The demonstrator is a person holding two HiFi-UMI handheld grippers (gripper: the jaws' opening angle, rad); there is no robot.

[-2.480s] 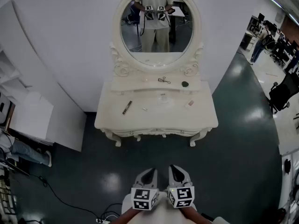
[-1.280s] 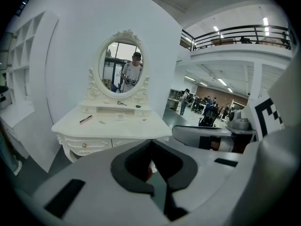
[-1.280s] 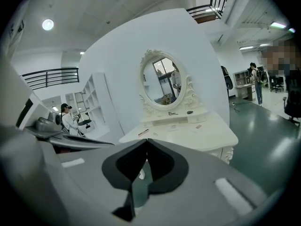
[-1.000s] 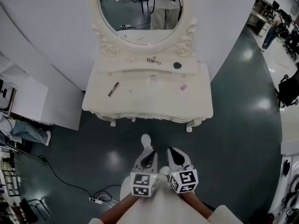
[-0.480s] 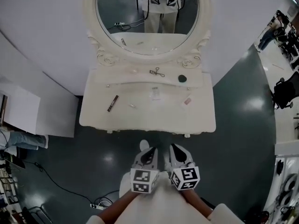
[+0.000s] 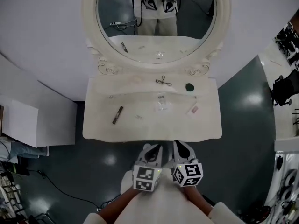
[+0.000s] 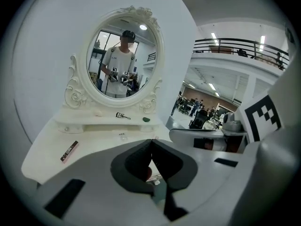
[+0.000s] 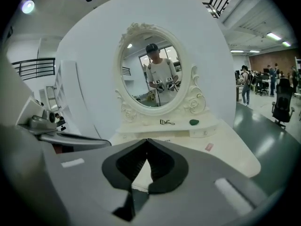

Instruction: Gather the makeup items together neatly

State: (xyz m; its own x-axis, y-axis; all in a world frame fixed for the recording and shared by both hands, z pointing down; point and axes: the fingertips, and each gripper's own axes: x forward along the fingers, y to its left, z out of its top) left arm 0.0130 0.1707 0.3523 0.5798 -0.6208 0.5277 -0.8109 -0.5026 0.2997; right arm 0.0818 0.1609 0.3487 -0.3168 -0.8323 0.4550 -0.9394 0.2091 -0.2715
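Head view: left hand-held gripper (image 6: 155,149) and right hand-held gripper (image 6: 180,147), both pressed together and empty, hover short of the bench (image 6: 98,127) where eyelash curler (image 6: 163,81), dark tube (image 6: 117,115) and pink item (image 6: 193,109) lie well apart, so spread jaws before reaching.

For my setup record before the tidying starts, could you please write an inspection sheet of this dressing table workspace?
Surface: white dressing table, oval mirror behind.
Job's things: eyelash curler and dark green round item on the raised shelf; dark tube, clear piece and pink piece scattered below.
Clutter: nothing seen.
Grippers: left gripper and right gripper shut, empty, short of the table.
Cables: one cable on the floor, left.
Surroundings: office chair at right.
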